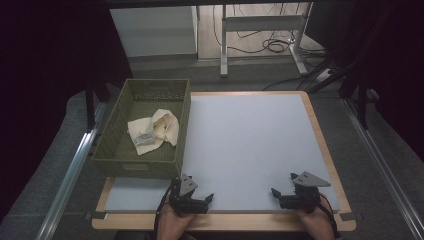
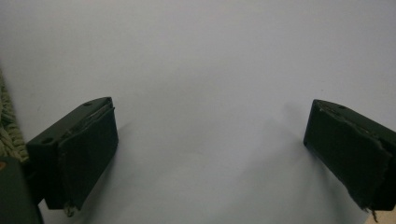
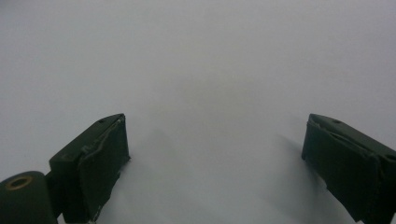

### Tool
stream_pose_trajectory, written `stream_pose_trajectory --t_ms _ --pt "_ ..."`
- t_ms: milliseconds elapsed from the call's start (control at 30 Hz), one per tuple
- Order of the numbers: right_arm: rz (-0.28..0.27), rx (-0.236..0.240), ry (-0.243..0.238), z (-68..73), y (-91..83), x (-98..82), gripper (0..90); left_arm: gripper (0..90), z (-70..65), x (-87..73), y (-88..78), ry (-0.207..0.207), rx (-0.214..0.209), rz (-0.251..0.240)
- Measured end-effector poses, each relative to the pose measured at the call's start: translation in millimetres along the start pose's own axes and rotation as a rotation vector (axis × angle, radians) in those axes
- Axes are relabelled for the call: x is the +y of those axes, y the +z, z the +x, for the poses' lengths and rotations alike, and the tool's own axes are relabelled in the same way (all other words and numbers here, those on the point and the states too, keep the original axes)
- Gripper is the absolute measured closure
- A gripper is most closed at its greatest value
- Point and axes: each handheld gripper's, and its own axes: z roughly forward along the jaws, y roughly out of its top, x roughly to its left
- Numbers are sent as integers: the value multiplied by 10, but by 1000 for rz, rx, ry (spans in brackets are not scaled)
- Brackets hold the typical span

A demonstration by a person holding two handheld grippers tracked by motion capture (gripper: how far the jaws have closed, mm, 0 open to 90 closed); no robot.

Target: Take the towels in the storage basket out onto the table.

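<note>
A cream cloth [image 1: 152,130] lies crumpled inside an olive-green mesh basket [image 1: 182,125] at the table's left. Near the front edge, my left gripper [image 1: 197,187] rests just below the basket's front right corner, held by a hand. My right gripper [image 1: 284,183] sits toward the front right, also in a hand. In the left gripper view, the left gripper [image 2: 210,112] stands open over the bare white mat [image 2: 210,56], with a sliver of the basket [image 2: 6,133] at the left edge. The right gripper [image 3: 214,123] is open too, nothing between its jaws.
A white mat [image 1: 250,140] covers most of the wooden table [image 1: 320,135]. Grey carpet, metal rails [image 1: 70,170] and black curtains flank the table. A desk frame [image 1: 260,30] with cables stands on the floor beyond.
</note>
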Motion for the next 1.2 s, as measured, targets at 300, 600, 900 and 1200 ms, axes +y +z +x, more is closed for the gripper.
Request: stream_pose_trajectory --t_ms 300,600,900,1200 --pt "-3 0 1 3 0 -3 74 55 -24 108 -4 -8 -32 61" --pt "-4 0 3 5 -1 -5 74 48 -59 325 -4 58 -78 84" --pt "-4 0 4 5 -2 -6 74 17 -27 464 62 85 -145 115" --pt "-4 0 4 5 -2 -6 74 0 -23 579 113 97 -182 106"
